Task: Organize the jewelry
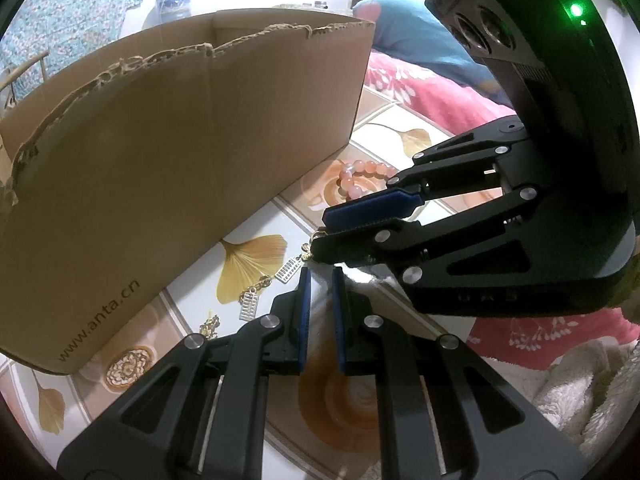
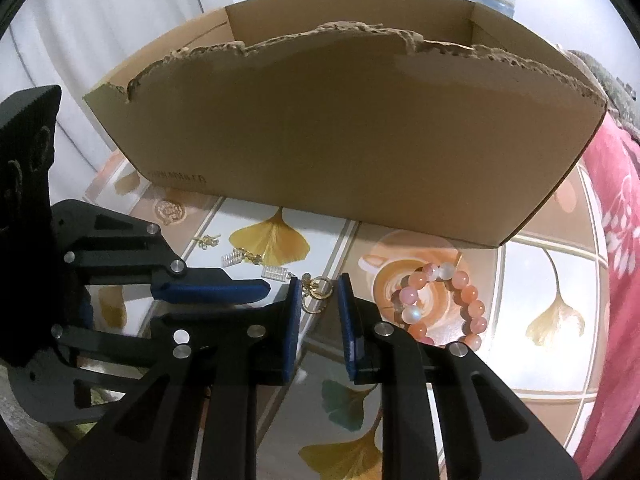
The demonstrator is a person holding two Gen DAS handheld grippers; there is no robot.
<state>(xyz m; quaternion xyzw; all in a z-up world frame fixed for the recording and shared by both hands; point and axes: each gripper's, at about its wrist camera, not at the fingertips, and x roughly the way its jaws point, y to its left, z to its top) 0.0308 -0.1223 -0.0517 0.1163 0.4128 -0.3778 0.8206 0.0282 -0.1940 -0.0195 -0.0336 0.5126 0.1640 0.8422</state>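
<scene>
Two narrow-gapped grippers over one chain, with the box's contents hidden

One cardboard box [image 2: 340, 152] stands on the table [image 2: 540, 360] at twelve o'clock from the right gripper [image 2: 319, 282]; its torn near wall hides the inside, so I cannot tell what it holds; the bead bracelet [image 2: 476, 304] lies outside it at about three o'clock, and the gold chain [image 2: 256, 258] trails off toward ten o'clock with its silver charms [image 2: 274, 272]. The right jaws stand slightly apart with the chain's ring end between the tips, not visibly pinched; the left gripper [image 1: 320, 276] shows a slim gap with nothing in it. The likely risks: the thin ring slipping between the pads; dangling charms snagging the ragged box edge; the close-set grippers knocking each other.
</scene>
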